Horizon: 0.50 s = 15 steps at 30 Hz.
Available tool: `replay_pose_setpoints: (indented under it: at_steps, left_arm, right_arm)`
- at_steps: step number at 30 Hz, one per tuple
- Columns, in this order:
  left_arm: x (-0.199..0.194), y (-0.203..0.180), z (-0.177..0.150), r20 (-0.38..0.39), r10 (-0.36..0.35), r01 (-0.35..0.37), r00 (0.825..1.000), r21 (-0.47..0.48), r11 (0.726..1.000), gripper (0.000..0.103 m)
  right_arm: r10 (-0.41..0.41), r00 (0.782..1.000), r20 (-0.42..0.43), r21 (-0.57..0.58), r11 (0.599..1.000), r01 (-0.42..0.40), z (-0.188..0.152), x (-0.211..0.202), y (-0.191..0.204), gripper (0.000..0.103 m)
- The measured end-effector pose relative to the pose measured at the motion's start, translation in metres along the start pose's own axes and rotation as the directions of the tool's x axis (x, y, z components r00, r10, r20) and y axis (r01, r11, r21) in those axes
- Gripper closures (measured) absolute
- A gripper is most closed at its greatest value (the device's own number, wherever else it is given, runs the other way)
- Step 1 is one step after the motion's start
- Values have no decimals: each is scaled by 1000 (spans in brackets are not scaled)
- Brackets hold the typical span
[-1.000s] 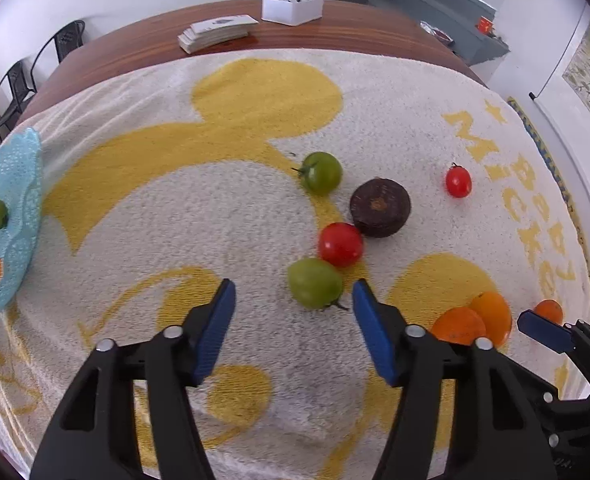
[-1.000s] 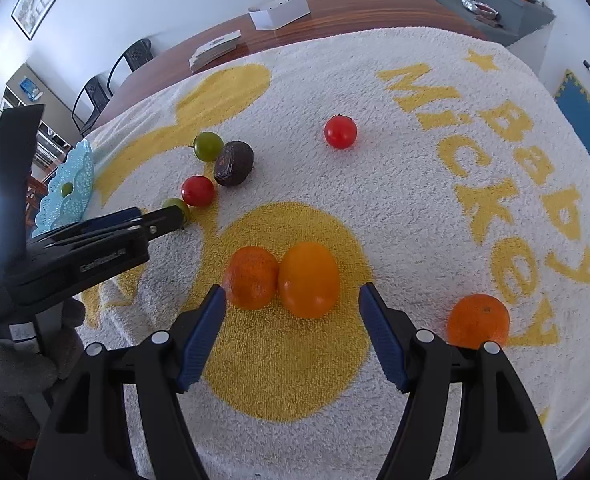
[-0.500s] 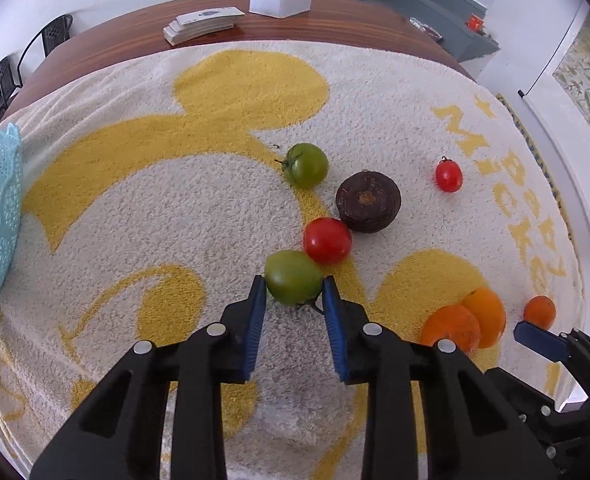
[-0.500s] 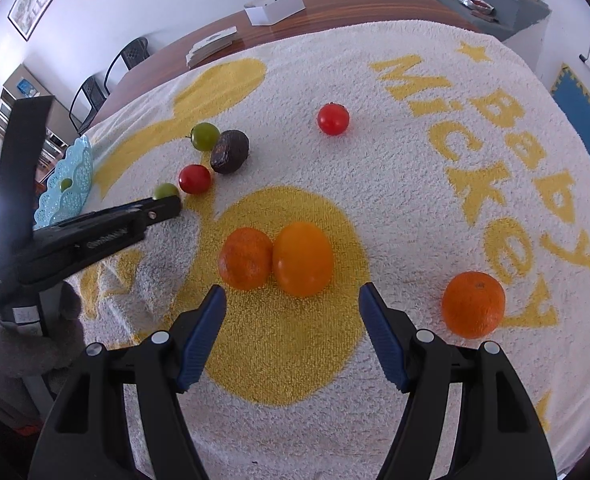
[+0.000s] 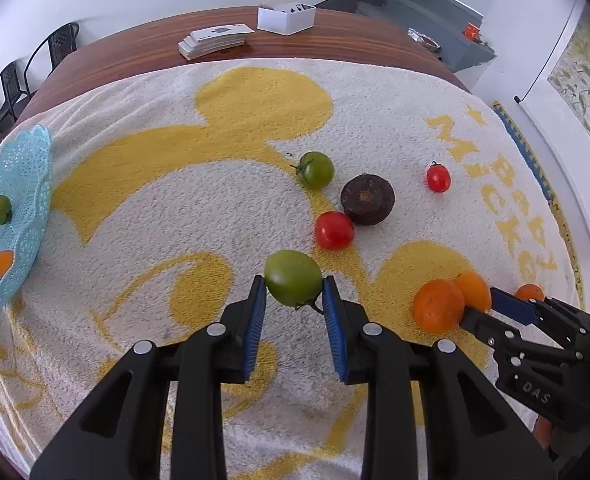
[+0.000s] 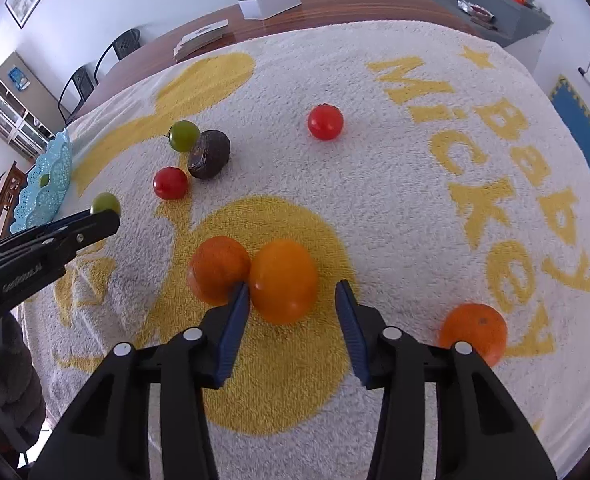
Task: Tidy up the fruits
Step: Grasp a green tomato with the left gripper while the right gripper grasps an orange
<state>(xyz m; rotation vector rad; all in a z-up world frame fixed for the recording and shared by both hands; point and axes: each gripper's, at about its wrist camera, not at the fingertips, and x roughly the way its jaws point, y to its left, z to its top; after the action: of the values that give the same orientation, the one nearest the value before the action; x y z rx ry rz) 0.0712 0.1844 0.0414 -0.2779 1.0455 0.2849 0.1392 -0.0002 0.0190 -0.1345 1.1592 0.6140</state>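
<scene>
- Near the towel's (image 5: 135, 208) centre, your left gripper (image 5: 293, 300) clamps the green tomato (image 5: 293, 283).
- Your right gripper (image 6: 293, 300) stands half-spread around the orange (image 6: 285, 280), its left finger touching.

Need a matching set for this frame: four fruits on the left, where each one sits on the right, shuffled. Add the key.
1. green tomato
2. yellow-orange fruit
3. dark brown fruit
4. small green fruit

A. on the blue plate
B. beside a red tomato on the towel
C. between the left gripper's pads
D. between the open right gripper's fingers

Pairs: 1-C, 2-D, 3-B, 4-A
</scene>
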Motion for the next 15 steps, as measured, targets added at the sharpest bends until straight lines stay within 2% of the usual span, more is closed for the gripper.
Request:
replay_pose_setpoints:
  at_steps: [4, 10, 15]
  left_arm:
    - [-1, 4, -3, -1, 13, -13, 1000, -10, 1000, 74]
    - [-3, 8, -6, 4, 10, -10, 1000, -16, 1000, 73]
    - [-8, 13, -7, 15, 13, -13, 1000, -29, 999, 73]
  right_arm:
    - [5, 1000, -7, -6, 1000, -5, 1, 5, 4, 67]
    - [-17, 1000, 0, -9, 1000, 17, -1, 5, 10, 69]
    - [-49, 997, 55, 17, 999, 48, -1, -12, 12, 69]
